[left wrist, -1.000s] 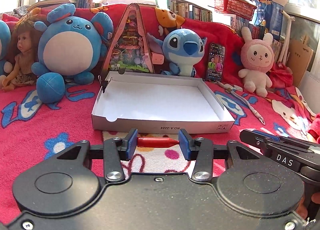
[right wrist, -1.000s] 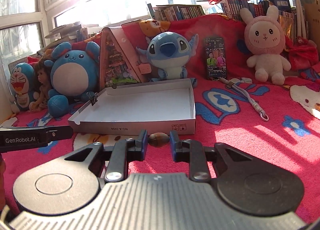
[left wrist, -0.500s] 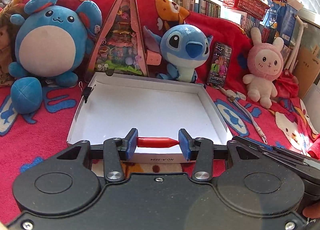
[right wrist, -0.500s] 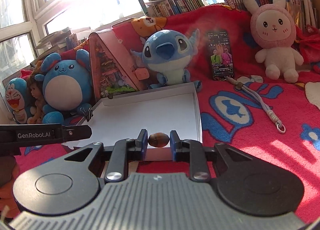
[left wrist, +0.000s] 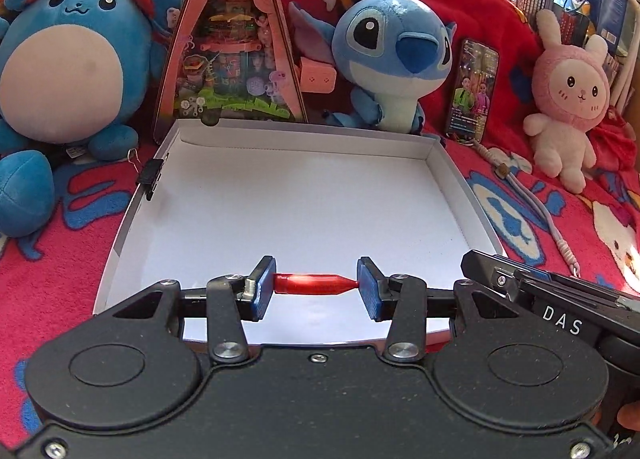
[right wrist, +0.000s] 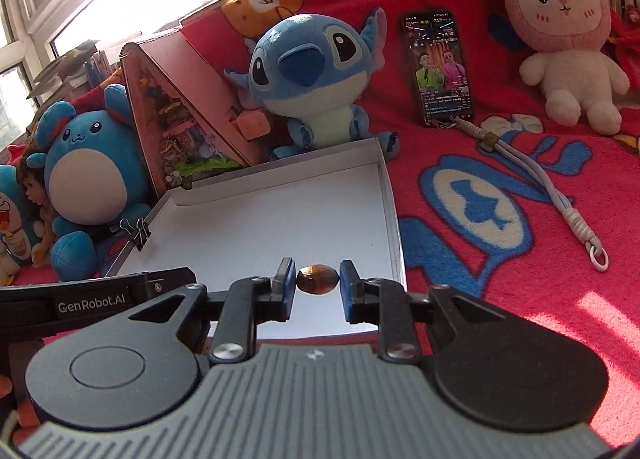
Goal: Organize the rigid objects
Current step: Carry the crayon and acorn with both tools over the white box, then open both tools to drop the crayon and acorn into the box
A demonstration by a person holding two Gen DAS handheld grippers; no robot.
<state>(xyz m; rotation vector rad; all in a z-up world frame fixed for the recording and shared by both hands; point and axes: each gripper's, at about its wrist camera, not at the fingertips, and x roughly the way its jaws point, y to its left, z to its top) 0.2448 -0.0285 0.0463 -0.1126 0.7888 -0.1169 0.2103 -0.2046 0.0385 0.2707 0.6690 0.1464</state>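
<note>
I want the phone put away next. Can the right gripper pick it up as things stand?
Probably not: the right gripper is shut on a brown nut. The blanket toward the phone looks open.

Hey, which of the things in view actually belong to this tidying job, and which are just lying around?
In the job:
- left gripper, shut on a red bullet-shaped piece
- right gripper, shut on a brown nut-like piece
- white shallow box, nothing lying in it

Just lying about:
- Stitch plush
- round blue plush
- pink bunny plush
- phone
- triangular toy box
- binder clip
</note>
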